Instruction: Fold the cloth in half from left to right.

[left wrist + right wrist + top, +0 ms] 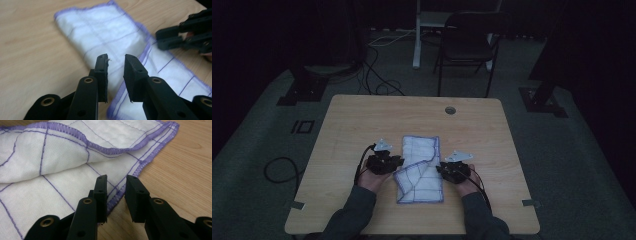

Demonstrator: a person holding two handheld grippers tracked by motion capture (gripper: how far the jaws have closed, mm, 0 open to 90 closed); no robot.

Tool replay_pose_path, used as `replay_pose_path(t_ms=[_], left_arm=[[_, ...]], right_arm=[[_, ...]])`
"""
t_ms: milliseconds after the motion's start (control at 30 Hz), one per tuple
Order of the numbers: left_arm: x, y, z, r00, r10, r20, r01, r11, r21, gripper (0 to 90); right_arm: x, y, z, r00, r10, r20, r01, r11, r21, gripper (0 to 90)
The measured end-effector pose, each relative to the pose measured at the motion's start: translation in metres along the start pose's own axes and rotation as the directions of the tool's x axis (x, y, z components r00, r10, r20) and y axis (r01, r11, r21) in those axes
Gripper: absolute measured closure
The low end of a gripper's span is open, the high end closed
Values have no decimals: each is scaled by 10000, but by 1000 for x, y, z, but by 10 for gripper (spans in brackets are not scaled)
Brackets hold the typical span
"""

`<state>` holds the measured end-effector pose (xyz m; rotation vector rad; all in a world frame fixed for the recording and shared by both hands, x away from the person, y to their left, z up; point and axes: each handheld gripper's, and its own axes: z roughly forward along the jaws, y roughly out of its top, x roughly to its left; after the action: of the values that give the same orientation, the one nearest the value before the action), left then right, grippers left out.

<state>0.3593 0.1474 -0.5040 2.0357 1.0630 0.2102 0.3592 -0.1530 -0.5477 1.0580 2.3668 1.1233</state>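
Note:
A white cloth (419, 167) with purple stitched edges and grid lines lies partly folded on the wooden table (362, 115). My left gripper (399, 161) sits at the cloth's left edge. In the left gripper view its jaws (116, 58) stand apart over the cloth (100, 30), with nothing pinched between them. My right gripper (439, 170) is at the cloth's right edge. In the right gripper view its jaws (117, 180) are apart, and the cloth's purple hem (117, 195) runs under the gap. The right gripper (160, 39) also shows far off in the left gripper view.
A round cable hole (450, 110) sits near the table's far edge. A dark folding chair (467, 45) and a white desk leg (416, 35) stand beyond the table. Cables (377, 75) trail on the grey floor. Bare wood surrounds the cloth.

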Motion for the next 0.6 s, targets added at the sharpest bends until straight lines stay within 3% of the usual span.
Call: replay_pose_path(t_ms=[200, 433, 600], left_arm=[[6, -18, 0, 9978, -556, 356, 552, 9984, 113, 662], [2, -24, 10, 9956, -581, 730, 535, 9966, 631, 612], [-10, -21, 8, 9963, -289, 809, 242, 9980, 586, 843]], right_arm=[[0, 0, 0, 10000, 9, 0, -9, 10000, -14, 719], [0, 0, 0, 10000, 7, -1, -7, 10000, -13, 719], [0, 0, 0, 10000, 3, -5, -3, 10000, -19, 719]])
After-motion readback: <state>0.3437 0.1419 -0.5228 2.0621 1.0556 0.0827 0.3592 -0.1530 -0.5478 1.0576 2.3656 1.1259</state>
